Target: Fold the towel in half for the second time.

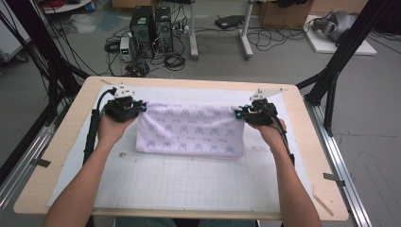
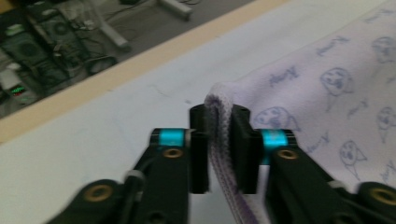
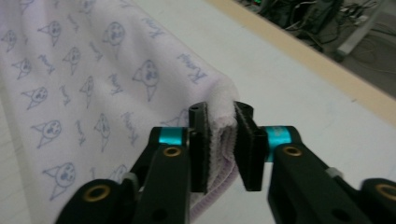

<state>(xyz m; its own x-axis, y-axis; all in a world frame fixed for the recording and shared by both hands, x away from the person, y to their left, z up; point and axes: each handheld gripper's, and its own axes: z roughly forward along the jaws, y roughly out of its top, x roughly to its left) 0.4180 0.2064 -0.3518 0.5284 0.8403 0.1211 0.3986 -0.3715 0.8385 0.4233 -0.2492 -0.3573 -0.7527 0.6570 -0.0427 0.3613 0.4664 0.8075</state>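
A pale lilac cloth printed with small cat faces hangs stretched between my two grippers above the white grid mat. Its lower edge still rests on the mat. My left gripper is shut on the cloth's far left corner. In the left gripper view the ribbed hem is pinched between the pads of the left gripper. My right gripper is shut on the far right corner. In the right gripper view the folded edge sits squeezed inside the right gripper, and the cloth slopes away to the left.
The wooden table carries the mat, with bare mat in front of the cloth. Beyond the far edge, computer towers and cables lie on the floor. Black frame struts stand at both sides of the table.
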